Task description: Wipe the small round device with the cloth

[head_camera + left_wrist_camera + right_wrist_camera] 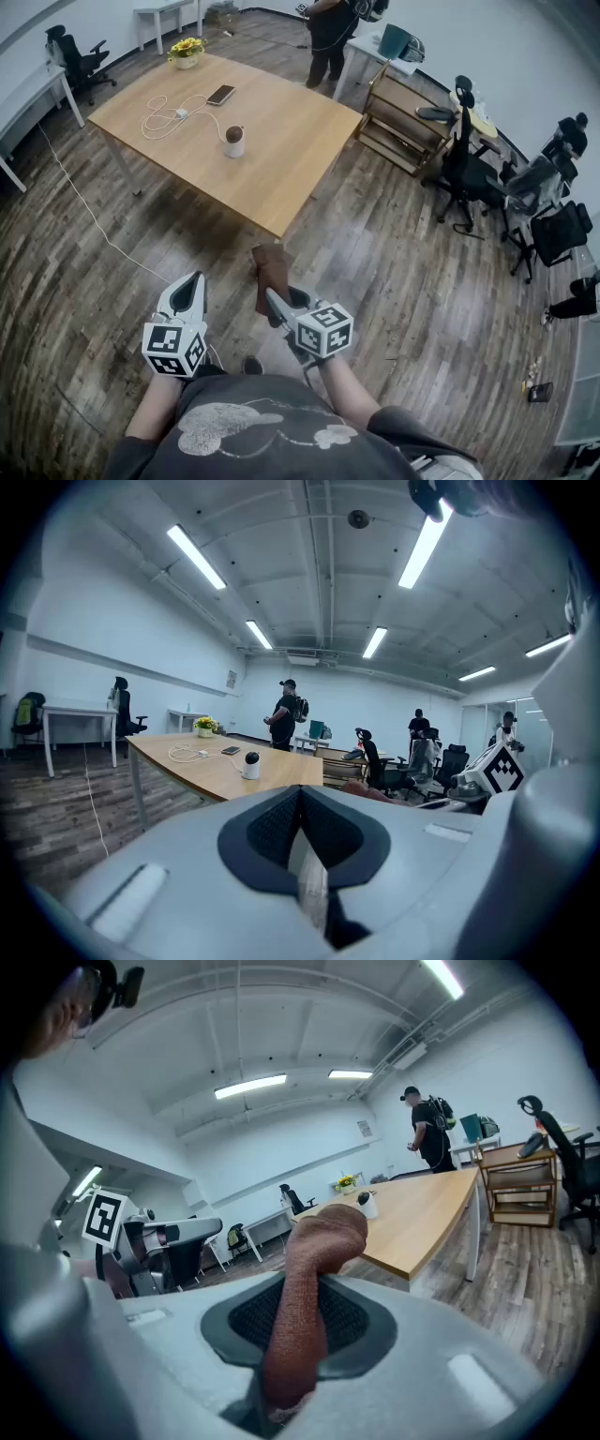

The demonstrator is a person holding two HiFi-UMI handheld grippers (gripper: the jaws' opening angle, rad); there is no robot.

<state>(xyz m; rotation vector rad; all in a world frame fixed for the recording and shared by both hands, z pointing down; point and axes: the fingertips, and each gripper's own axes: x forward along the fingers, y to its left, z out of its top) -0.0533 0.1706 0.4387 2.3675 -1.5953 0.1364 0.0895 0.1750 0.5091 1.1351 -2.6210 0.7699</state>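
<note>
In the lower middle of the head view, the right gripper (pixel 274 300) is clamped on a brown cloth (pixel 270 270). The cloth stands up out of the jaws and folds over at its top (its own view shows the fabric pinched between the dark pads, rising and curling toward the upper middle of the frame). The left gripper (pixel 194 281), at the lower left of the head view and just beside the right one, has its jaws pressed together with nothing between them. Both are held over the wooden floor (pixel 394 253), short of the near corner of the wooden table (pixel 281 159) that fills the upper middle of the frame. The small round device (pixel 234 141), white with a dark top, stands upright near the middle of the tabletop, well apart from both grippers. Farther up on the table lie a white cable (pixel 167 118) and a phone (pixel 221 95), with a pot of yellow flowers (pixel 187 52) at the far end. A person (pixel 328 37) in dark clothes stands beyond the table at the top of the frame.
</note>
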